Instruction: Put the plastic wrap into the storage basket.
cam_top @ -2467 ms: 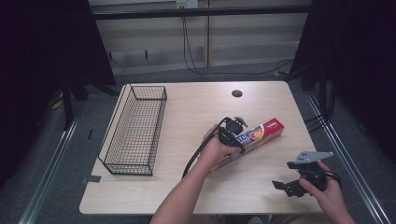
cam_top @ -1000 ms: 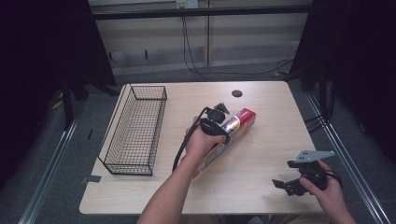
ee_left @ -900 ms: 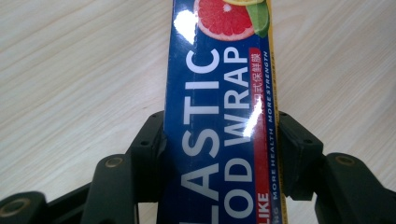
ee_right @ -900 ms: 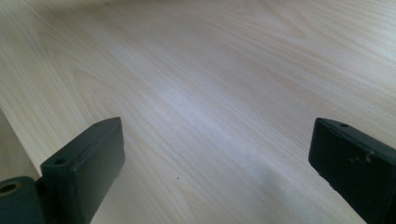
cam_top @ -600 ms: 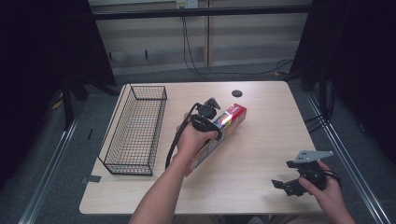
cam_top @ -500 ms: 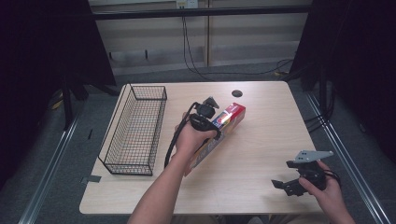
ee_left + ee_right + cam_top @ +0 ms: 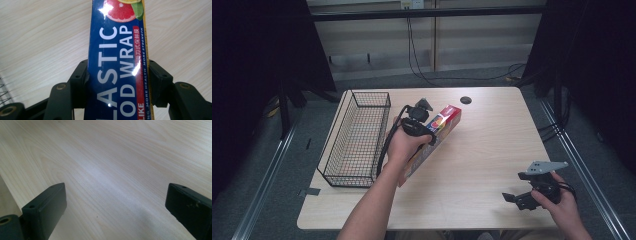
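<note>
Tongs first: my right tongs (image 7: 518, 199) hang spread wide and empty just above the near right corner of the counter (image 7: 492, 150), with nothing but bare wood between their jaws. My left tongs (image 7: 117, 75) are clenched across the box (image 7: 117, 60) of plastic wrap, one jaw on each long side. From above, the box (image 7: 434, 137) slants from near my wrist up toward the far middle of the counter, its red end farthest from me, and my left tongs (image 7: 414, 122) grip it just beside the basket (image 7: 357, 137). I judge I am mid-carry, taking the box over to the basket; whether it is fully clear of the wood I cannot tell. Next I would need to swing it left over the rim, line its length with the long empty basket, lower it and let go. The counter is pale wood with a dark round grommet (image 7: 466, 100) near its far edge. Beyond it lie grey floor, trailing cables, a pale wall and dark curtains at both sides.
</note>
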`<move>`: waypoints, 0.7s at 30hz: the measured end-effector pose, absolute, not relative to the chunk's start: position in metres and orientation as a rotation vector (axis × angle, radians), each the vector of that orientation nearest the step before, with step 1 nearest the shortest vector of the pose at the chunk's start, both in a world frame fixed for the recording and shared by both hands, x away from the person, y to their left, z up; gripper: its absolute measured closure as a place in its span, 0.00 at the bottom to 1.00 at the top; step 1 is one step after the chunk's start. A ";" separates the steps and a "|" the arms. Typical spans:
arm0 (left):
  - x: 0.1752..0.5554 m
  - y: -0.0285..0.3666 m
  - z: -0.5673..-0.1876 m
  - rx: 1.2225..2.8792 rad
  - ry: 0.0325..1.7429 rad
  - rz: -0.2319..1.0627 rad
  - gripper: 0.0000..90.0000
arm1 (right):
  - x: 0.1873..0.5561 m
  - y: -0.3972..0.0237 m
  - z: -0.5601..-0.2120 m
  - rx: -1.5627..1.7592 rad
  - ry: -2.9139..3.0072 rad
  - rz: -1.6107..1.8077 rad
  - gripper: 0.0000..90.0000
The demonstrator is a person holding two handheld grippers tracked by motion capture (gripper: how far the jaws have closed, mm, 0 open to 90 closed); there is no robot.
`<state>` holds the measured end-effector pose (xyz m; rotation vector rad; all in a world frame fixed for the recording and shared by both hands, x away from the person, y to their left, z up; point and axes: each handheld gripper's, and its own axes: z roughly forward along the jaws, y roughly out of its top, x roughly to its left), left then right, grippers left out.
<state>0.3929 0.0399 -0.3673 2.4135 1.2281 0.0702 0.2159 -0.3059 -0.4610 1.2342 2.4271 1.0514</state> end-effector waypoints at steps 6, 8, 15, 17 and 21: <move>0.394 0.054 -0.360 2.395 1.261 0.100 0.49 | 0.216 -0.306 -0.461 1.236 2.430 1.047 0.04; 0.394 0.060 -0.357 2.391 1.278 0.100 0.49 | 0.216 -0.306 -0.461 1.237 2.429 1.047 0.04; 0.395 0.073 -0.350 2.366 1.316 0.125 0.49 | 0.217 -0.305 -0.462 1.228 2.429 1.053 0.04; 0.395 0.076 -0.348 2.361 1.331 0.134 0.49 | 0.217 -0.305 -0.462 1.229 2.430 1.051 0.04; 0.395 0.083 -0.346 2.357 1.348 0.143 0.49 | 0.217 -0.305 -0.462 1.231 2.428 1.050 0.04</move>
